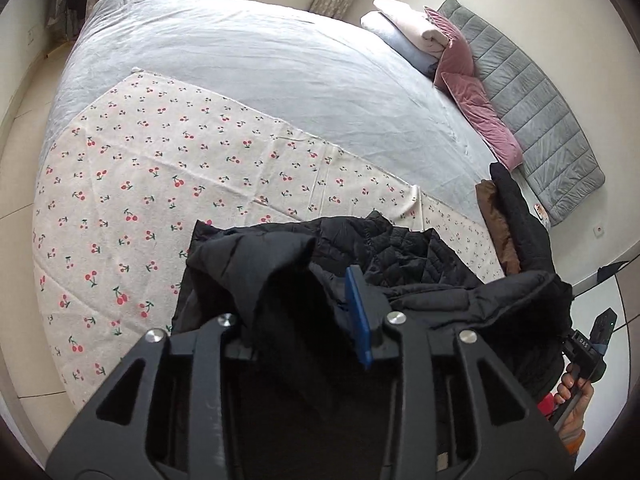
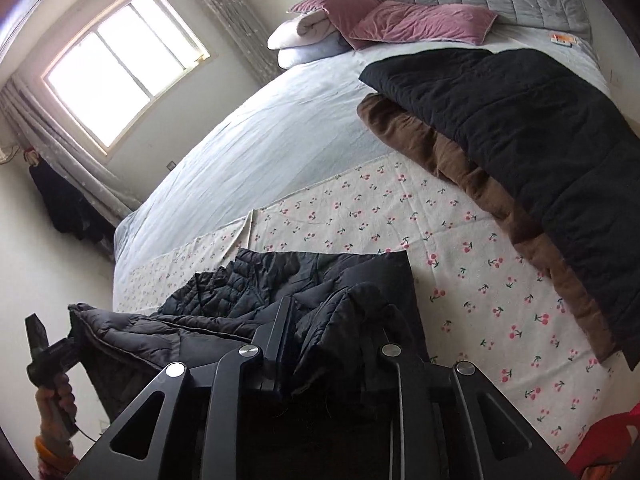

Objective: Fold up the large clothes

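You are over a wide bed (image 1: 256,60) with a pale blue-grey sheet, a cream cloth printed with red cherries (image 1: 132,200) spread across its near half, and a bright window (image 2: 120,60) in the far wall. At the head of the bed lie two dusty-pink velvet pillows (image 2: 416,20) against a grey quilted headboard pad (image 1: 532,92), beside a stack of folded pale bedding (image 1: 404,28).

The black quilted puffer jacket (image 1: 400,256) lies crumpled on the cherry cloth at the near edge of the bed, directly in front of both claws and bunched up between them. Your left claw (image 1: 296,300) is pinching a raised fold of the jacket; black fabric fills the gap between the fingers, with one blue pad (image 1: 358,316) showing against it. Your right claw (image 2: 320,340) is likewise closed on a gathered ridge of the jacket, the cloth draped over its fingers.

The jacket looks matte black, with diamond stitching on its inner side and wider puffed channels outside, heavily rumpled. Its long axis runs roughly along the near bed edge, from one claw to the other.

Well apart toward the headboard, a folded black padded garment (image 2: 520,128) rests on top of a brown fleecy garment (image 2: 452,160).
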